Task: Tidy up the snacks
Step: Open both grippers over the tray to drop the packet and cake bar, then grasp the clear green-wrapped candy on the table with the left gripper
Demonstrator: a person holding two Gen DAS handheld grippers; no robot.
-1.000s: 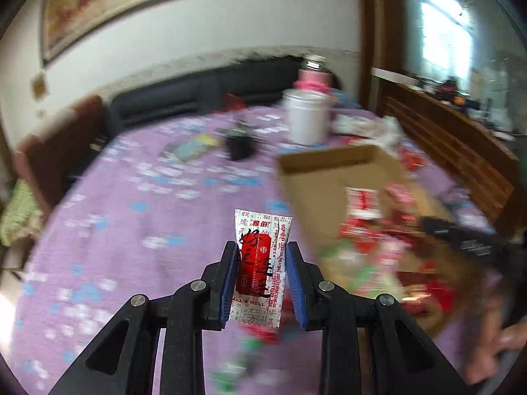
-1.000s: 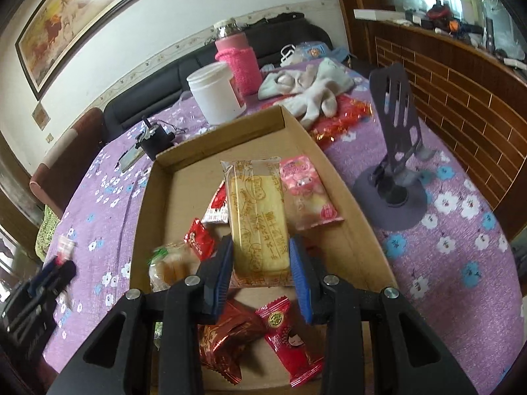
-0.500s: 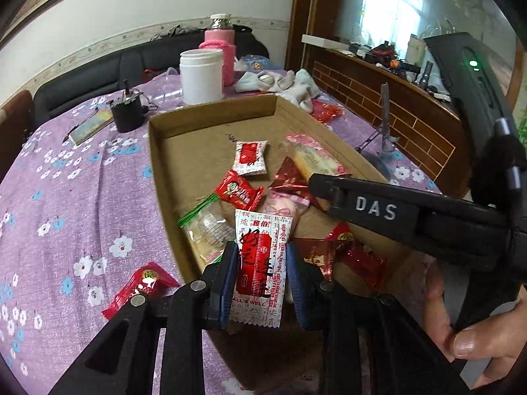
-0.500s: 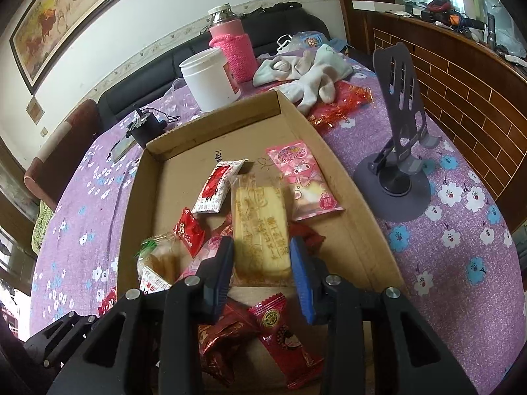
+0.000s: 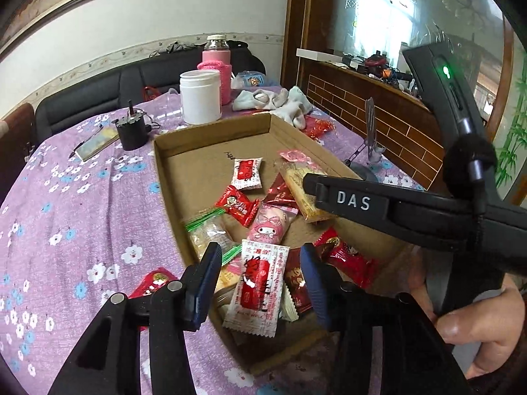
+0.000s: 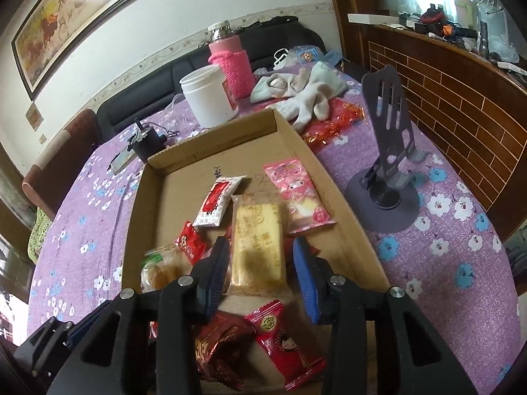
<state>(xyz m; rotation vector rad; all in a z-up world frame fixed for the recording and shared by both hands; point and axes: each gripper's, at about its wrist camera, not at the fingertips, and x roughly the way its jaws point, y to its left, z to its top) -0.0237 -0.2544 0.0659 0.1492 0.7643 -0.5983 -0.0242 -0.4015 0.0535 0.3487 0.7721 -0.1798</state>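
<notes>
My left gripper point(image 5: 260, 283) stands over the near end of the cardboard tray point(image 5: 168, 194); its jaws have just been opening, and the white-and-red sachet point(image 5: 257, 284) lies between them, tilted, clear of both pads, resting on the other wrappers below; so I count it let go, not held. My right gripper point(image 6: 262, 275) hangs over the same tray, its jaws also just easing wider; the long yellow cake bar point(image 6: 258, 247) sits between the pads with a gap on either side, so nothing is gripped there either. Ahead of my right tool lie a pink cake pack point(image 6: 298, 197) and another white sachet point(image 6: 218, 200); just under it, a dark red candy point(image 6: 220, 342) and a red wrapped sweet point(image 6: 283, 342). One red candy point(image 5: 154, 279) remains outside the tray, on the purple cloth point(image 5: 66, 230) to the left of my left tool. What could go wrong: the two tools are close, the right one crossing just ahead of my left, so a careless pull back may knock them together; the sachet rests on a loose heap near the tray wall and may slide over it if my pad catches its edge as I withdraw; reaching for the stray candy, I may drag the cloth.
</notes>
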